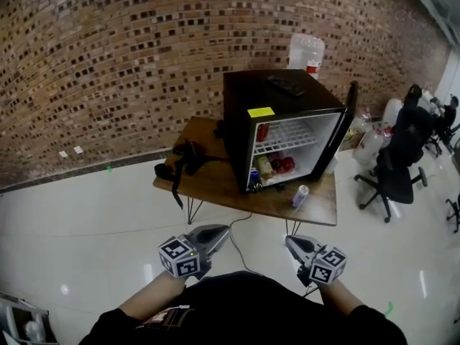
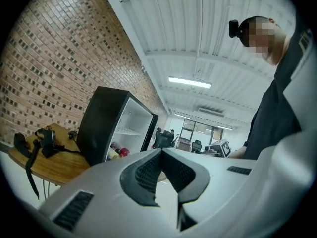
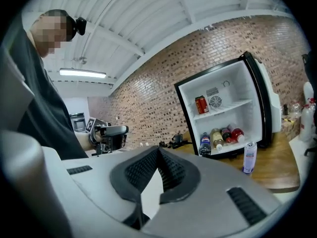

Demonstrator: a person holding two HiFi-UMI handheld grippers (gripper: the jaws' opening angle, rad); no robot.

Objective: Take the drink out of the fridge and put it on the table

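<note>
Currently drink can [image 1: 300,195] upright on table [image 1: 215,182], fridge [image 1: 253,92] open.

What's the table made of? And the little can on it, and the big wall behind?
Table: looks like wood, or a wood-look top, since it is warm brown with a dull finish. Can: probably thin metal, because its pale silvery side has a slight shine. Wall: brick, shown by rows of small rough reddish-brown blocks with lighter joints.
</note>
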